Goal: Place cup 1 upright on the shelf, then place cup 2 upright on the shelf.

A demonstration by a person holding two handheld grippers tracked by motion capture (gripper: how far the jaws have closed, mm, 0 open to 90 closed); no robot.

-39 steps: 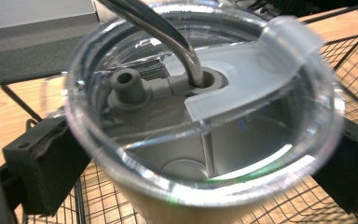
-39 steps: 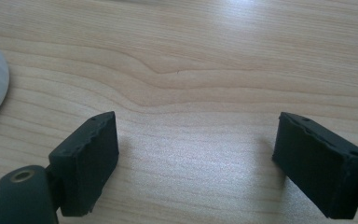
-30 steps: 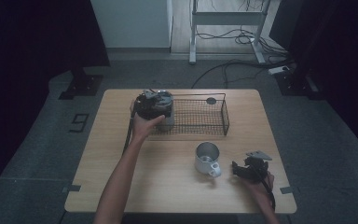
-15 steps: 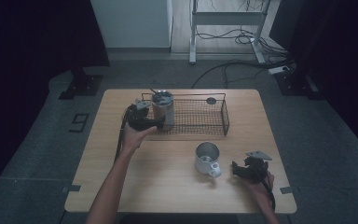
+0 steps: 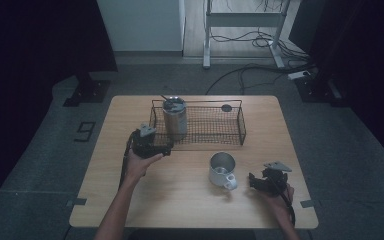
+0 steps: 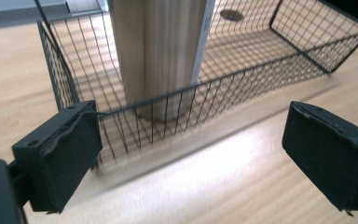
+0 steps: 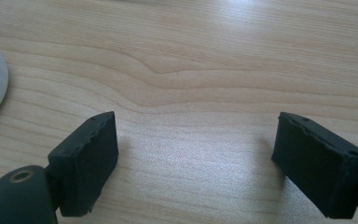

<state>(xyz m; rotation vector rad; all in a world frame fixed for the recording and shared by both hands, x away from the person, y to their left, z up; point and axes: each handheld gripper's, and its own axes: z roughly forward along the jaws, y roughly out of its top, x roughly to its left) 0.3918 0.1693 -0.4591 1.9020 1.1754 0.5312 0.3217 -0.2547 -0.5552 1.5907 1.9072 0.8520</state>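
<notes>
Left gripper view: my left hand-held gripper (image 6: 193, 154), jaws apart, is nearing the basket (image 6: 270, 60); risking snagging wire, toppling tumbler (image 6: 161, 51).

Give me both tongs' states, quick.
Left tongs: open, empty, in front of the basket.
Right tongs: open, empty, over the table.

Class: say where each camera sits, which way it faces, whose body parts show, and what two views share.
High view: above the person's side, facing forward and down on the table, wire basket, tumbler and mug; both forearms, left gripper and right gripper show.
Left gripper view: on that gripper, facing the basket and tumbler; its open fingers show.
Right gripper view: facing bare tabletop beside the mug; its open fingers show.
Shared: high and left gripper views both show the tumbler in the basket.
</notes>
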